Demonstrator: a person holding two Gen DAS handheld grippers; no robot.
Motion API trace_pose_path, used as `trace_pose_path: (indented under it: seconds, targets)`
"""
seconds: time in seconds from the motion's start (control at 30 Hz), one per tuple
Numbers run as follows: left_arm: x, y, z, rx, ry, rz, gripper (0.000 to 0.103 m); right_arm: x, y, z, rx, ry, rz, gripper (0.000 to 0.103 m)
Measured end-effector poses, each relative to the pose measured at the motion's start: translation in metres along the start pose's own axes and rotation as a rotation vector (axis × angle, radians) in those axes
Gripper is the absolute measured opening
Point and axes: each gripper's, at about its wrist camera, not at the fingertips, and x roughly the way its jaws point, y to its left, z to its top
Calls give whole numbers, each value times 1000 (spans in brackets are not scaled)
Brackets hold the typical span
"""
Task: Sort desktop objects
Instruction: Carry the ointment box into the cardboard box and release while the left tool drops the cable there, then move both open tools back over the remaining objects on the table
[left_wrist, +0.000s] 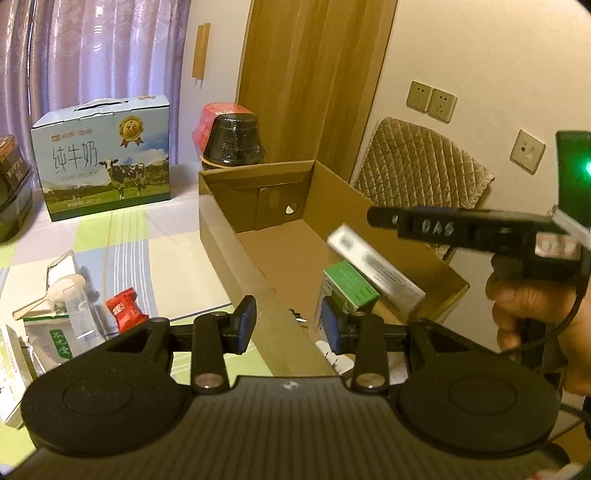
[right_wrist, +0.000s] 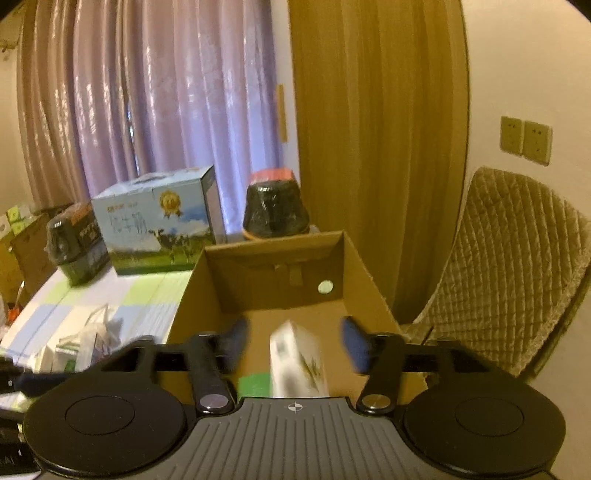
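Right gripper, held in a hand, hangs over the open cardboard box; its fingers stand wide apart. A blurred white carton lies tilted between them, touching neither, above the box floor beside a green carton. Left gripper, fingers also apart and empty, straddles the box's near wall. Red packet and silver pouch rest on the chequered tablecloth.

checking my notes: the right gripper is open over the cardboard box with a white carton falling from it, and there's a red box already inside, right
Nearly. The right wrist view shows the right gripper open over the cardboard box with the white carton loose between its fingers, but the left wrist view shows that the box already inside is green, not red.
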Motion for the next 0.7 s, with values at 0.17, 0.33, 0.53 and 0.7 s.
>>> trace_pose_path:
  seconds: [0.17,0.33,0.53,0.7]
  targets:
    - [-4,8,-8,-18,9,9,36,-7,-2,-4,-1,7,-3,61]
    - [-13,15,-18,-28,14,24,38,-21,-6,-12,24,8,-12,61]
    - [-30,29,-34,-48,24,58,42,-44,2,-24,43,7,2,63]
    - [-47,43,-52,-72,35,96,44,-63,20,-41,54,19,30,65]
